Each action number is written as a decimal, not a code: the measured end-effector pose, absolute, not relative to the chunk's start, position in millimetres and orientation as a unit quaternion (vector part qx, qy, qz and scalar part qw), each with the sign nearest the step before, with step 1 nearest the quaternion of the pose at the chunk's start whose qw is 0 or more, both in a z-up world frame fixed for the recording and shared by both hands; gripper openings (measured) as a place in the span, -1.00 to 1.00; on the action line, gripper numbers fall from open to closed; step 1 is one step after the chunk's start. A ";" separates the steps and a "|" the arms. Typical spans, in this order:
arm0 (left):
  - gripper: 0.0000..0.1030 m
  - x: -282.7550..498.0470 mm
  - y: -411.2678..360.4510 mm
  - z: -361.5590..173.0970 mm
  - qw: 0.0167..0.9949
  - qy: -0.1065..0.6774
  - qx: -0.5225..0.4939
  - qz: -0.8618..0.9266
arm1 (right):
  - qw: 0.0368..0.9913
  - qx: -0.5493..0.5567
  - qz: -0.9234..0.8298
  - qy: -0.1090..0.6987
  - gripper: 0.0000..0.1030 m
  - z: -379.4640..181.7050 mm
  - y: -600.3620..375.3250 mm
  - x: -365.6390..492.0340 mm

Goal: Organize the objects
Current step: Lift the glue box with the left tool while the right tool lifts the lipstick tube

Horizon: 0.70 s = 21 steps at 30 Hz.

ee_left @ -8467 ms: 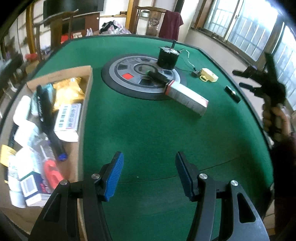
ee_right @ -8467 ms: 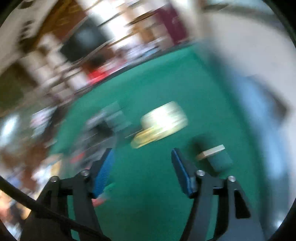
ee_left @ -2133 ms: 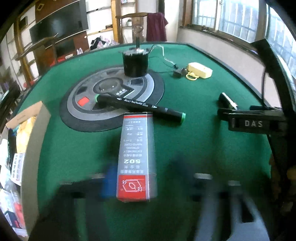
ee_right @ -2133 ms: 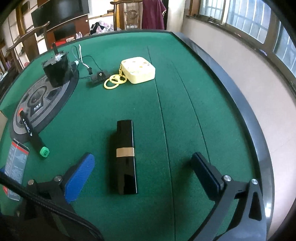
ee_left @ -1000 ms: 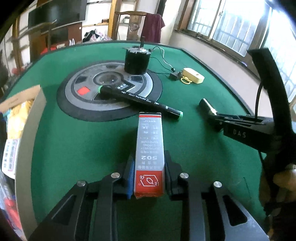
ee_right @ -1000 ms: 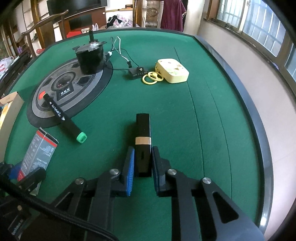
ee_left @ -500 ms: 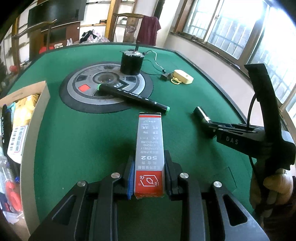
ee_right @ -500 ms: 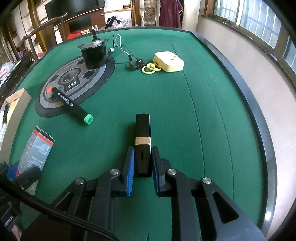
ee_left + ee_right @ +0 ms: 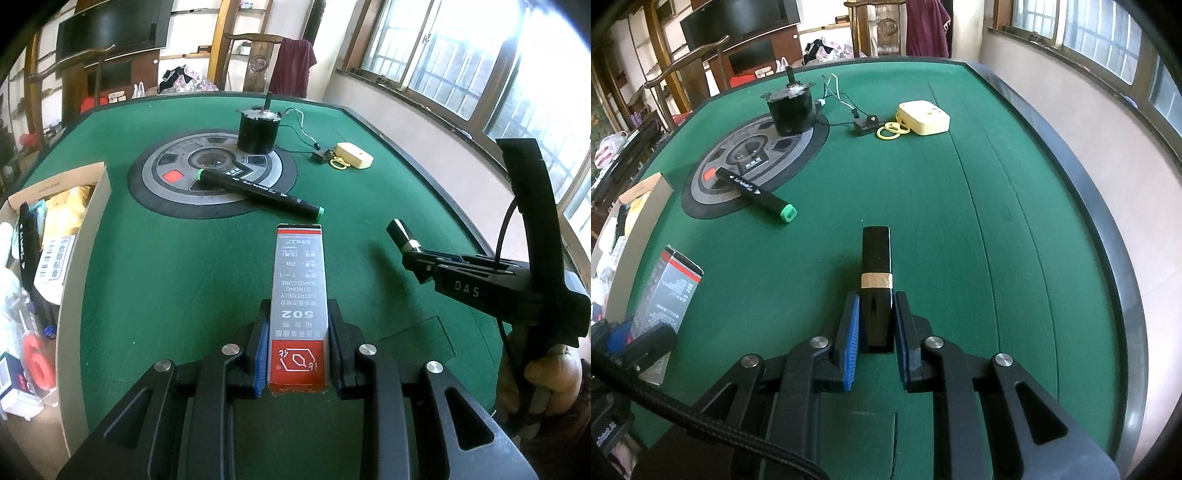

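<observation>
My left gripper [image 9: 297, 343] is shut on a grey and red glue box [image 9: 298, 295] and holds it above the green table. My right gripper [image 9: 875, 330] is shut on a black case with a gold band [image 9: 876, 273], also lifted off the felt. The case tip shows in the left wrist view [image 9: 400, 232], and the glue box shows in the right wrist view [image 9: 670, 288]. A black marker with green caps [image 9: 258, 192] lies half on the round grey disc [image 9: 210, 173]. A cardboard box [image 9: 83, 258] full of items stands at the left.
A black motor with wires [image 9: 257, 127] stands on the disc's far side. A cream plug box with yellow rings [image 9: 923, 118] and a small black connector [image 9: 866, 125] lie at the back right. The table's raised dark rim [image 9: 1108, 236] curves along the right.
Both grippers have risen a little with their loads still held. The table objects have not moved.
</observation>
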State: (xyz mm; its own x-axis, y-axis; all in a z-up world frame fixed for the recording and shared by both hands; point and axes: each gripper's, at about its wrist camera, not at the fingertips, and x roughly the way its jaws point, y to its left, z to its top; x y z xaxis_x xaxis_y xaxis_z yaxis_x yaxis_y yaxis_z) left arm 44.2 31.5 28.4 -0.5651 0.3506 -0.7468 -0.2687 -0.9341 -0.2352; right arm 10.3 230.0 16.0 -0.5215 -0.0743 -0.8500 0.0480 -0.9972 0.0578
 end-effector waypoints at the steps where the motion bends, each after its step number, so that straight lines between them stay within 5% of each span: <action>1: -0.56 45.6 31.1 29.0 0.175 -0.047 -0.431 0.884 | 0.036 0.486 -0.873 -0.014 -0.72 17.6 229.1 12.7; 21: -0.56 76.4 -3.8 41.9 0.176 -0.076 -0.412 0.891 | 0.061 0.462 -0.885 0.009 -0.72 41.6 186.0 42.9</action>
